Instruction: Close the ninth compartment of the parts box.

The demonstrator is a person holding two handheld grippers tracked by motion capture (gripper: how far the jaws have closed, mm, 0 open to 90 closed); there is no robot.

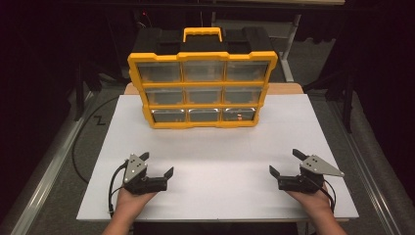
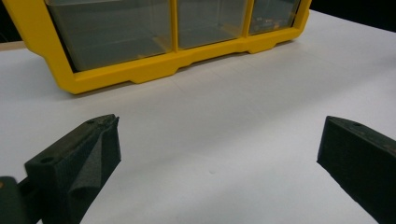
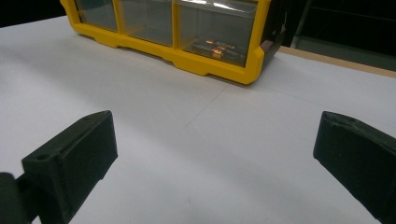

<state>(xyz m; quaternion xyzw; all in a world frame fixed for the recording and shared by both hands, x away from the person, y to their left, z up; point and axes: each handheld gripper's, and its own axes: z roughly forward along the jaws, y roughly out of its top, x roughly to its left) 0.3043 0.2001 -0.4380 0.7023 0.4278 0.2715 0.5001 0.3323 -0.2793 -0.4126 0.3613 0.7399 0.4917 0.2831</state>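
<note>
Looking from the high view, the yellow organizer (image 1: 202, 88) stands upright at the table's (image 1: 215, 161) far side, well apart from both grippers; left gripper (image 1: 157, 165) and right gripper (image 1: 283, 162) gape empty; left gripper view: rigid frame (image 2: 140, 70), probably bulky; right gripper view: clear drawers (image 3: 212, 32) look slippery, so the top handle (image 1: 202, 34) seems the best hold.

Each hand carries a black two-jaw gripper: the left gripper (image 1: 156, 165) at the lower left of the high view, the right gripper (image 1: 284, 161) at the lower right. Each bears a grey three-cornered plate with small screws and trails a black cable. The forearms are bare.
</note>
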